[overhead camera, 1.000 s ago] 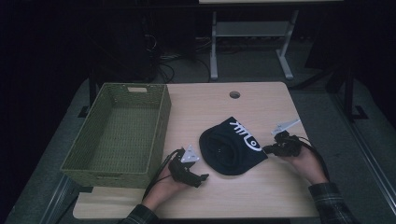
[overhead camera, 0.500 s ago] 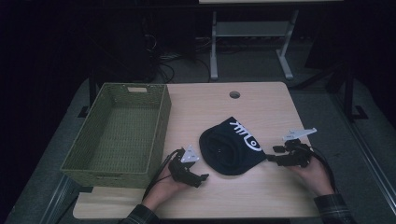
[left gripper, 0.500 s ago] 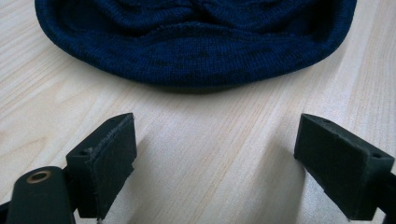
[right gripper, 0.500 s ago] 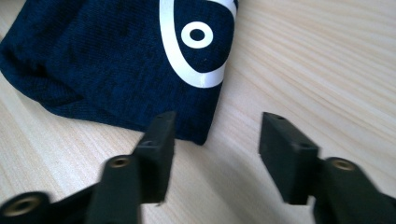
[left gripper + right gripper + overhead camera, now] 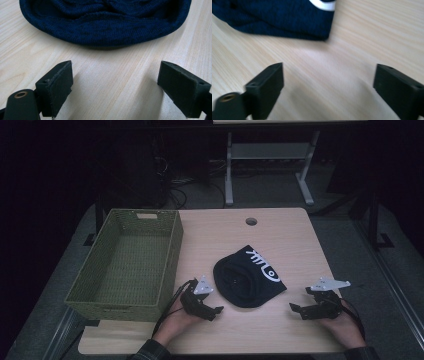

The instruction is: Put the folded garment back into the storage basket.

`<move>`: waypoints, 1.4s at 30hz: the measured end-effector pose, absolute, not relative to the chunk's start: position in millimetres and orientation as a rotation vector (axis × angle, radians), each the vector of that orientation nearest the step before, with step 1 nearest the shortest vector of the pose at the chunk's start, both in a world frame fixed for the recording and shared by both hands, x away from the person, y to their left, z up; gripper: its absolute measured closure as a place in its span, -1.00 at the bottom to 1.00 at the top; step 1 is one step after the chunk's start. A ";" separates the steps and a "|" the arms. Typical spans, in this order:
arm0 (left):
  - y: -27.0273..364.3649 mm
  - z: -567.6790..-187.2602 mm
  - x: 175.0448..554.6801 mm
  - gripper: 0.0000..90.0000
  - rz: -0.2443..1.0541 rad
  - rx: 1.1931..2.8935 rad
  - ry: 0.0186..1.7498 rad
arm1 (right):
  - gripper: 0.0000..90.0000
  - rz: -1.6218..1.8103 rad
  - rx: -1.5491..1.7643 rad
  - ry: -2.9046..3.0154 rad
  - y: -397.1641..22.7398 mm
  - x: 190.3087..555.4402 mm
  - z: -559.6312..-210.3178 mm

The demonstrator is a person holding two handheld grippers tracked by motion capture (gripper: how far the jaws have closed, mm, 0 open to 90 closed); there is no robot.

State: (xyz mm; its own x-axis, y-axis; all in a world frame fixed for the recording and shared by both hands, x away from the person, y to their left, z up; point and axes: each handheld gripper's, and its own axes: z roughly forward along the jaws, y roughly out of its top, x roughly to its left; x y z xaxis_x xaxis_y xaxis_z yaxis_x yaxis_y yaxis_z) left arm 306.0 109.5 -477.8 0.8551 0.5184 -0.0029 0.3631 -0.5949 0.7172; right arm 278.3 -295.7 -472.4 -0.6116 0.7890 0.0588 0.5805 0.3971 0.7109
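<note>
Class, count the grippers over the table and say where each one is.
2. The left gripper sits at the near edge, between the basket and the hat. The right gripper is right of the hat, apart from it.

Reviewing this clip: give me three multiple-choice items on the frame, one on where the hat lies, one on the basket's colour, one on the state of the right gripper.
1. Where does the dark knit hat lie?
A. inside the basket
B. on the table, between the two grippers
C. on the floor

2. What colour is the woven basket?
A. olive green
B. red
C. white

3. How is the right gripper?
A. shut on the hat
B. open, nothing between its jaws
C. shut on the basket rim

Answers:
1 B: in the high view the hat rests on the wooden table, with the left gripper on one side and the right gripper on the other.
2 A: its weave is olive green.
3 B: its jaws have just been opening; the right gripper view shows them apart over bare wood.
</note>
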 end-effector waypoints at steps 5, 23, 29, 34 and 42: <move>109.0 -477.0 305.8 -0.73 0.264 2.278 0.638 | -0.94 1.026 1.214 2.352 -298.7 270.2 -479.2; 97.0 -454.7 310.5 -0.71 0.173 2.360 0.665 | -0.95 0.985 1.221 2.342 -298.7 269.1 -483.1; 93.1 -441.4 319.9 -0.70 0.167 2.382 0.670 | -0.95 0.985 1.220 2.343 -298.6 269.1 -483.1; 87.7 -430.5 328.7 -0.70 0.166 2.399 0.677 | -0.95 0.986 1.218 2.344 -298.6 269.2 -483.1; 72.8 -418.8 344.6 -0.68 0.120 2.434 0.671 | -0.95 0.987 1.216 2.344 -298.6 269.4 -483.2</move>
State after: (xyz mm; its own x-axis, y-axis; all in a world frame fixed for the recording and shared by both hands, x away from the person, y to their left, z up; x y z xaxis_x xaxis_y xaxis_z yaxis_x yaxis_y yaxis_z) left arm 344.6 72.8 -418.8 0.8677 0.4922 -0.0699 0.4375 -0.6890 0.5779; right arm 269.4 -298.6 -483.2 -0.5857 0.8099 0.0306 0.5880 0.3987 0.7038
